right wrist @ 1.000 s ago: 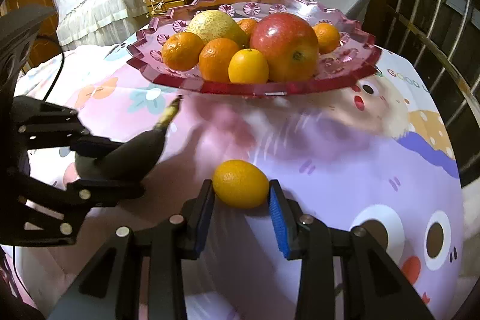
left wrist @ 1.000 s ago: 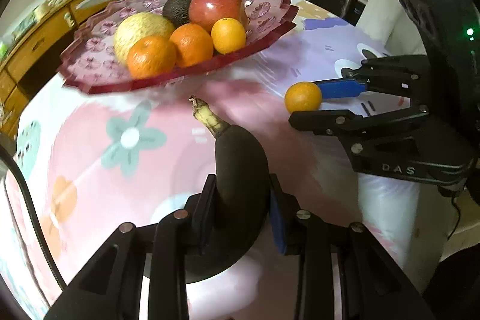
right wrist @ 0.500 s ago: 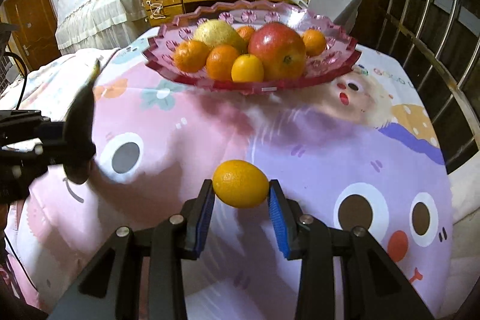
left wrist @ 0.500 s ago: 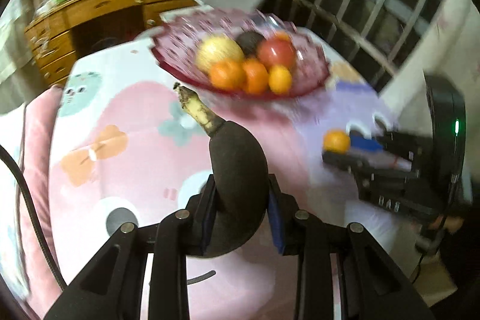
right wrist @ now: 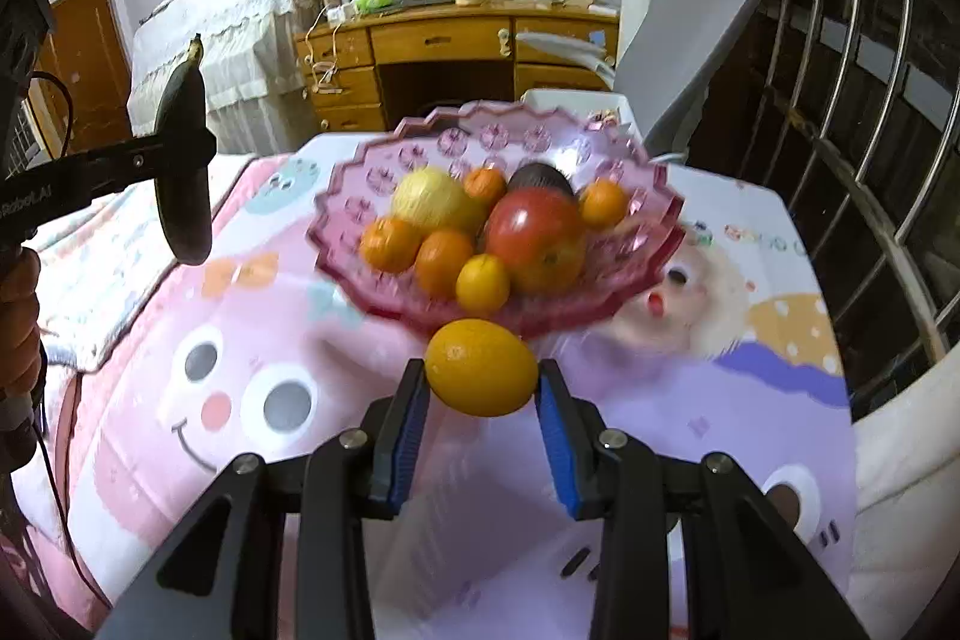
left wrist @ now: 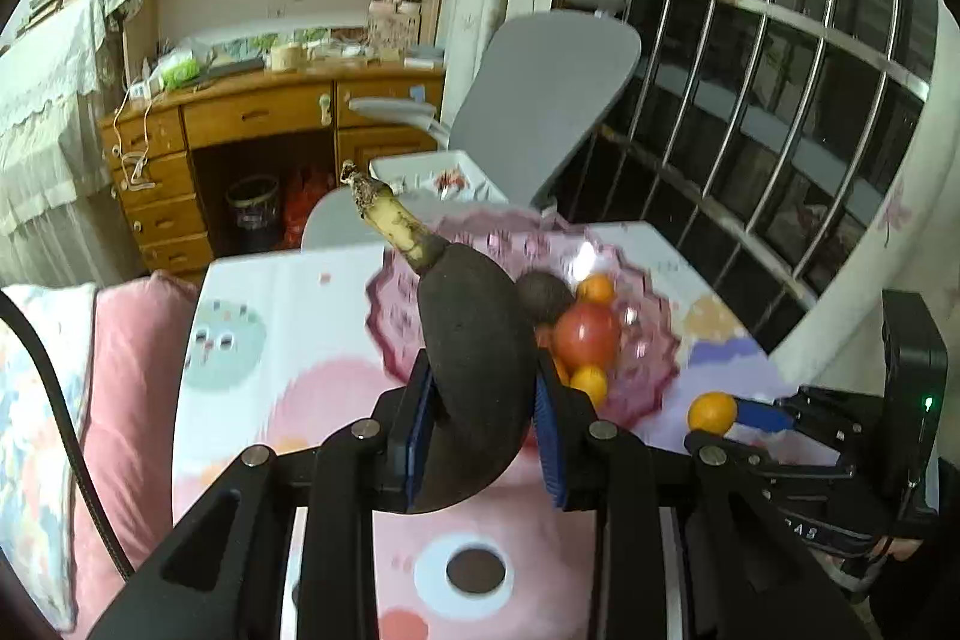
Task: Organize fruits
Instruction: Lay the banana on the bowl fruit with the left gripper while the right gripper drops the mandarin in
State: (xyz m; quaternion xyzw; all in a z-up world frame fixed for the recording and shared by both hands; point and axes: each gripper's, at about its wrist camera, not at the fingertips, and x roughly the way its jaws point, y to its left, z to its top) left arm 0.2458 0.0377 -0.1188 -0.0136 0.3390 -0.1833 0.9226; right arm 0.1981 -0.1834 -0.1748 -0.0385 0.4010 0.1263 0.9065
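My left gripper [left wrist: 480,424] is shut on a blackened banana [left wrist: 474,358], its pale stem pointing up and away. The same banana [right wrist: 183,160] shows at the left of the right wrist view, held high above the cloth. My right gripper [right wrist: 482,400] is shut on a small orange citrus fruit [right wrist: 482,367], also seen as the small orange fruit [left wrist: 712,412] at the right of the left wrist view. Ahead of both sits a pink glass fruit plate [right wrist: 384,172] holding a red apple [right wrist: 534,235], a yellow pear [right wrist: 429,202], a dark avocado [right wrist: 543,178] and several oranges.
The plate rests on a bed-like surface under a pink cartoon cloth [right wrist: 252,376]. A pink pillow [left wrist: 126,376] lies at the left. Behind stand a grey office chair [left wrist: 540,100], a wooden desk [right wrist: 456,40] with shelves, and a metal window grille [left wrist: 780,70] on the right.
Both grippers have risen with their fruit. The left one lifted the banana well above the cloth and tilted up, bringing the desk and shelves into view; the plate now sits lower in both views.
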